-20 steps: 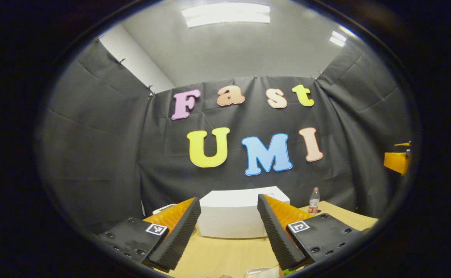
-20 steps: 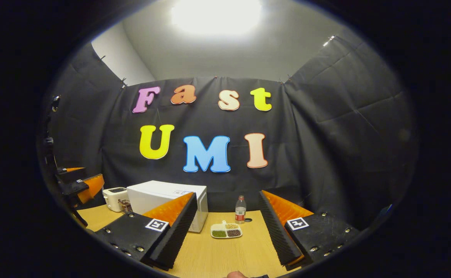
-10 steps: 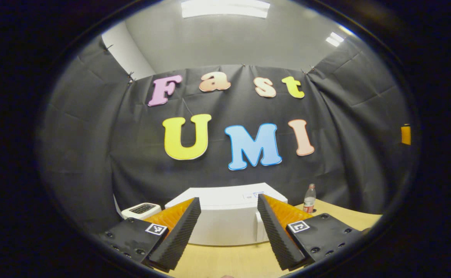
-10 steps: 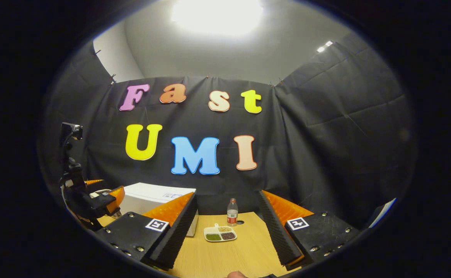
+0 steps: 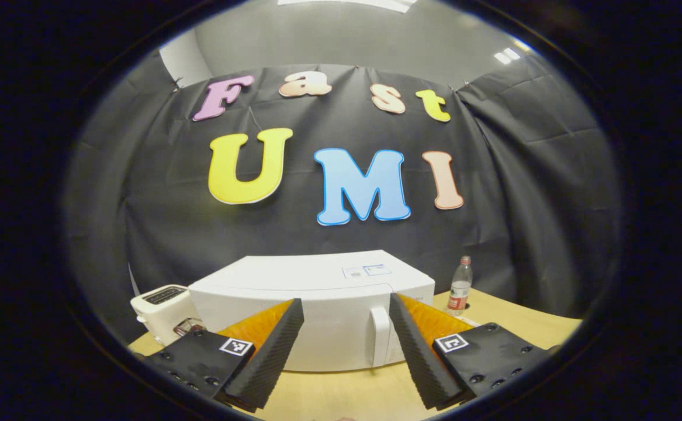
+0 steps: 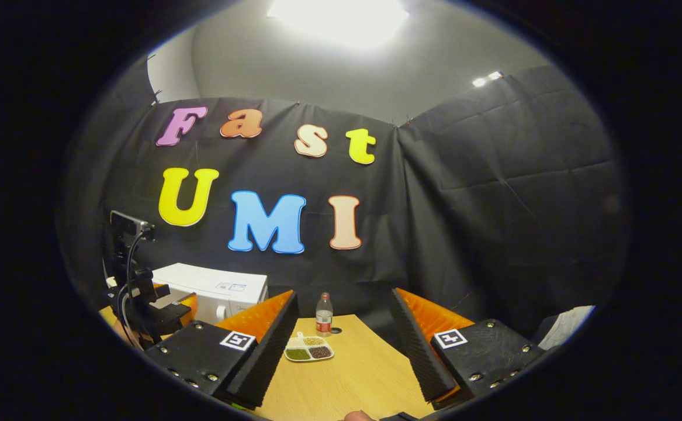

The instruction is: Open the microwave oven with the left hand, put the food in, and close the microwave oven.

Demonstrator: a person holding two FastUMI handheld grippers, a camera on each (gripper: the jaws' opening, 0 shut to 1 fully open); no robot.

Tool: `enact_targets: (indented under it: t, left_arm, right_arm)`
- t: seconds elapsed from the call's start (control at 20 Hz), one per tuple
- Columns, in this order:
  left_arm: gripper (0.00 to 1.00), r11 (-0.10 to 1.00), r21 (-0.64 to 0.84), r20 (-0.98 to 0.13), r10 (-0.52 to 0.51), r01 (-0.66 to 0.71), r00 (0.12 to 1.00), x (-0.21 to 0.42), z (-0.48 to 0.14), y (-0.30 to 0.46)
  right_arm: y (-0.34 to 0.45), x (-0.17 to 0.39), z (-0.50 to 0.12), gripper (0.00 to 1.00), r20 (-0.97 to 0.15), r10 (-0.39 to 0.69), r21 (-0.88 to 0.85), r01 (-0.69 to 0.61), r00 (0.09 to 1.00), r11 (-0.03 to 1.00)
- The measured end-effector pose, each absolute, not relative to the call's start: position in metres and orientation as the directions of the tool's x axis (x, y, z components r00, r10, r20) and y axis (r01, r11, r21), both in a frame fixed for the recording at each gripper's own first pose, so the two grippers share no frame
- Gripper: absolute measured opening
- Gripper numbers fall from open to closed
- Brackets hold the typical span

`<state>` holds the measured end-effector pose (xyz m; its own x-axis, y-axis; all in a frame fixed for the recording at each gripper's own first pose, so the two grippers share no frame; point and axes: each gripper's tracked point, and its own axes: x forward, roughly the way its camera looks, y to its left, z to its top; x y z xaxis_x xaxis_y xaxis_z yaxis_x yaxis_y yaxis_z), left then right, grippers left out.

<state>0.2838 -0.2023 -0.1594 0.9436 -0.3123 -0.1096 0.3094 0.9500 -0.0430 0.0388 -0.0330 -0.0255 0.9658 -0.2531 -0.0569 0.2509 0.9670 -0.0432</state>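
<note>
The white microwave oven (image 5: 317, 304) stands shut on the wooden table, straight ahead in the left gripper view, its vertical handle (image 5: 380, 345) at the door's right side. My left gripper (image 5: 345, 351) is open in front of the door, a short way off, with nothing between its fingers. In the right gripper view the microwave oven (image 6: 212, 289) sits at the left, and the left gripper (image 6: 165, 307) hangs before it. The food is a white divided dish (image 6: 309, 349) of green, brown and tan grains, lying ahead of my open right gripper (image 6: 343, 345).
A white toaster (image 5: 162, 307) stands left of the microwave. A plastic water bottle (image 5: 459, 286) stands right of it, the same bottle (image 6: 324, 314) just behind the dish. The wooden table (image 6: 352, 380) stretches toward me. Black cloth walls close in the back and sides.
The left gripper has moved closer to the microwave, which looks larger and now shows its handle. The right gripper view has turned rightward; the dish and microwave slid left in it.
</note>
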Motion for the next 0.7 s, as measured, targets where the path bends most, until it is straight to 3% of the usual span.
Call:
enact_targets:
  t: [0.35,0.65,0.7]
  left_arm:
    - [0.94,0.931,-0.066,-0.213,-0.365,0.359,0.906,0.324,-0.222,-0.244]
    - [0.98,0.913,-0.050,-0.293,-0.400,0.404,0.869,0.336,-0.261,-0.276]
    - [0.90,0.913,-0.045,-0.300,-0.400,0.406,0.866,0.338,-0.264,-0.279]
  right_arm:
    - [-0.041,0.024,-0.026,0.95,-0.078,-0.355,-0.125,0.344,0.932,0.930]
    - [-0.047,0.014,-0.031,0.95,-0.100,-0.395,-0.116,0.384,0.913,0.916]
    - [-0.050,0.011,-0.031,0.95,-0.099,-0.403,-0.118,0.391,0.910,0.913]
